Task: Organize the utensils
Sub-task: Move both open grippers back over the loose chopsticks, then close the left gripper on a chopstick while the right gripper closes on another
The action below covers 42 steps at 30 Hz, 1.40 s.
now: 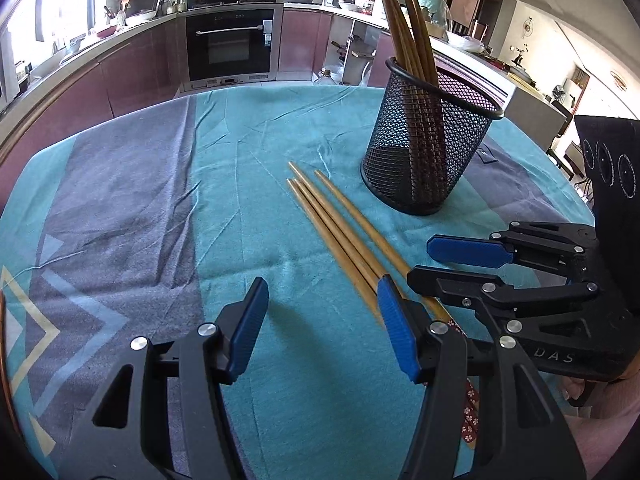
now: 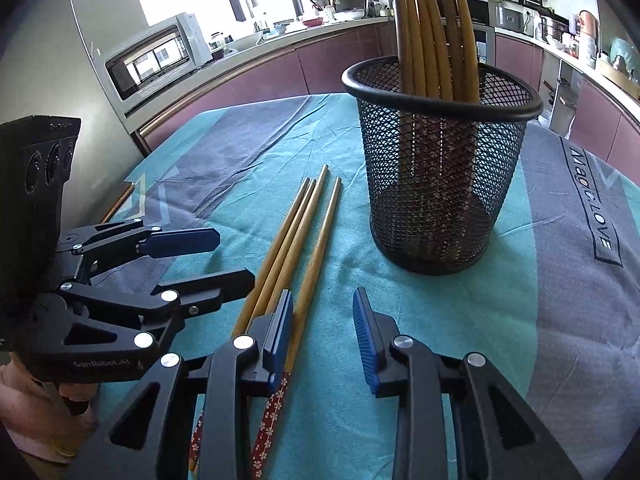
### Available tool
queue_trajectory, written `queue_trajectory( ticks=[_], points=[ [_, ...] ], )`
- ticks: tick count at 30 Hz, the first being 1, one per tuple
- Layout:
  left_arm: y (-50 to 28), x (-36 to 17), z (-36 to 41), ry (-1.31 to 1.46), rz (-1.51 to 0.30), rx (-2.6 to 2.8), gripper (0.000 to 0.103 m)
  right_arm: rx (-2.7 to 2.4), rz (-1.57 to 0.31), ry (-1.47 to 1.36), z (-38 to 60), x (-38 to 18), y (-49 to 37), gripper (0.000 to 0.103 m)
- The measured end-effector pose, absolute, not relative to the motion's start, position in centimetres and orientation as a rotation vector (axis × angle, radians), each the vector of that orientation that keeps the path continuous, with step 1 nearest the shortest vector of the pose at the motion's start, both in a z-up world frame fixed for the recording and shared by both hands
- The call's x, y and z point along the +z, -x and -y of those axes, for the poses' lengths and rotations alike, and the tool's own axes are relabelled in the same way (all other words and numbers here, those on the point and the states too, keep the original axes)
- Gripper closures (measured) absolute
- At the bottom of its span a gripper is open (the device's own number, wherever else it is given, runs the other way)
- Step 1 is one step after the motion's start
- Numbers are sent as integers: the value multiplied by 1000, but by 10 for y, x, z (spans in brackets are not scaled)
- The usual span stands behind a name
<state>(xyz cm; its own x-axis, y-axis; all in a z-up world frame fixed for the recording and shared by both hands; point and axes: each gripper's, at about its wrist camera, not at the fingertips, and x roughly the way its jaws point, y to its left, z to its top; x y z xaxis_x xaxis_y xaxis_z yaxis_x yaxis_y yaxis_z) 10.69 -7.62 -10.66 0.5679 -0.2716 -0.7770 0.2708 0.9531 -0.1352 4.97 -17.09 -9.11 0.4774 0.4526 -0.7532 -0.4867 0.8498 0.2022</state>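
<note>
Left wrist view: the left gripper (image 1: pixel 320 324) stands with its jaws apart and nothing between the pads. Four loose chopsticks (image 1: pixel 340 220) lie side by side on the teal and grey tablecloth (image 1: pixel 240 152), tips pointing away; their near ends pass under the gripper's right-hand finger (image 1: pixel 398 332). A black mesh cup (image 1: pixel 432 136) stands upright on the cloth just beyond them, holding several more chopsticks (image 1: pixel 404 28) that lean out of its rim. The right gripper (image 1: pixel 444 264) enters from the right, jaws parted, above the chopsticks' near ends.

Right wrist view: the right gripper (image 2: pixel 322 320) has its jaws parted and empty. The loose chopsticks (image 2: pixel 296 232) lie to the left of the gap, one running beneath the left-hand finger (image 2: pixel 280 332). Their handle ends carry a red flowered pattern. The mesh cup (image 2: pixel 440 168) stands ahead on the right. The left gripper (image 2: pixel 232 256) sits at the left, open.
</note>
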Motion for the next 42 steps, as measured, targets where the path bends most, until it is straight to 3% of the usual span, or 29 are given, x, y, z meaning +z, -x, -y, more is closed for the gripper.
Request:
queue_trajectory(
  ticks=[10,12,19,23,29,35,42],
  points=[
    [-115,-110,85,-50,-926,-315,48,575,-909,30,176,-92,-51,77],
    [-114,-110,86,-63,-926,-310,57,575,-908,32,176,-91,-51,77],
    [-114,-111,83,-80,-930,-313,64,575,-907,38,176,-91,-51,77],
    [-116,-112,77,-70,-927,-310,77,574,-906,46,173,-91,-53,77],
    [-120,-112,73,-64,-922,-311,86,569,-898,78,165,-91,-58,80],
    [-121,-112,74,-56,-926,-304,86,564,-893,92,160,-91,-62,82],
    [-123,-113,76,-47,-925,-285,86,555,-898,59,165,-91,-65,93]
  ],
)
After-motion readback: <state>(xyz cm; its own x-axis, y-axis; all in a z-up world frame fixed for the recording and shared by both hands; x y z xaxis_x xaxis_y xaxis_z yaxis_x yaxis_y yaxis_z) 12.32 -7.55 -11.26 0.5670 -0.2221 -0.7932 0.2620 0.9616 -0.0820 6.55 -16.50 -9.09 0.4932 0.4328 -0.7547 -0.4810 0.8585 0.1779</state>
